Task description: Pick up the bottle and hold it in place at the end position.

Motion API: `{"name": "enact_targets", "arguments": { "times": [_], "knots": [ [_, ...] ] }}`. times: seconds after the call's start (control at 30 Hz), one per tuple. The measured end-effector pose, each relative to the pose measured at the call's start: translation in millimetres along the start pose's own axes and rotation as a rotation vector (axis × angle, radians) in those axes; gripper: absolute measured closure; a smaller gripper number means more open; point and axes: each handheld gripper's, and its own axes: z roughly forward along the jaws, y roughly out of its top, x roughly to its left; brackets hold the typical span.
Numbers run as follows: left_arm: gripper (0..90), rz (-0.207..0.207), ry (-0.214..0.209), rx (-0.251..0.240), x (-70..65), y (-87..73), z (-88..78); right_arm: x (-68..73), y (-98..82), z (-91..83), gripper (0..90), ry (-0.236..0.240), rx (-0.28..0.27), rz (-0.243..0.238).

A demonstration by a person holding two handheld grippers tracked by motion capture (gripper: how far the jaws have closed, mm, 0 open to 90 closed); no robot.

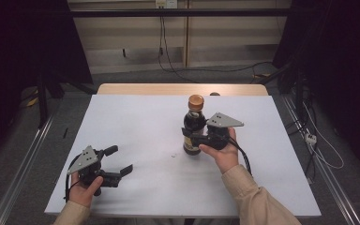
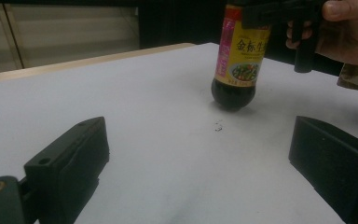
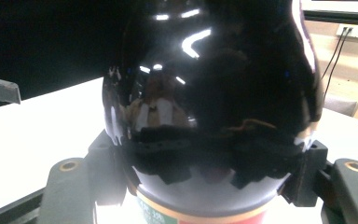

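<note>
A dark soy sauce bottle (image 1: 194, 123) with an orange-brown cap stands upright right of the table's middle. Its yellow and pink label (image 2: 240, 51) faces the left gripper view. My right gripper (image 1: 191, 138) is shut on the bottle's body just below the shoulder, and both jaws press its glossy dark sides (image 3: 209, 84). Whether the base rests on the table or hangs just above it, I cannot tell. My left gripper (image 1: 120, 159) rests at the near left of the table. It is open with nothing between its jaws (image 2: 200, 154), which point toward the bottle from well short of it.
The white table top (image 1: 136, 122) has a wooden strip (image 1: 168, 89) along its far edge. A small speck (image 1: 173, 155) lies just left of the bottle. Cables (image 1: 318, 145) run on the floor to the right, and metal rails flank both sides.
</note>
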Motion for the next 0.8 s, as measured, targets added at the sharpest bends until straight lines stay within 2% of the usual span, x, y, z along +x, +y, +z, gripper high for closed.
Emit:
{"name": "enact_targets", "arguments": {
  "times": [0.23,0.43,0.7,0.8],
  "knots": [
    [4.7,0.007,0.002,0.002,0.5,-0.1,0.1,-4.5,3.2,5.1,30.6,-0.005,-0.002,0.008],
    [4.7,-0.001,0.0,0.002,0.3,-0.6,0.6,-9.3,3.5,11.5,30.6,-0.008,-0.018,-0.001],
    [4.7,-0.001,0.001,0.006,0.6,-0.9,0.7,-10.8,3.5,19.4,30.6,-0.017,-0.005,-0.017],
    [4.7,0.001,0.002,0.008,0.6,-1.1,1.0,-12.3,2.0,22.6,30.6,-0.018,-0.009,-0.004]
  ]
}}
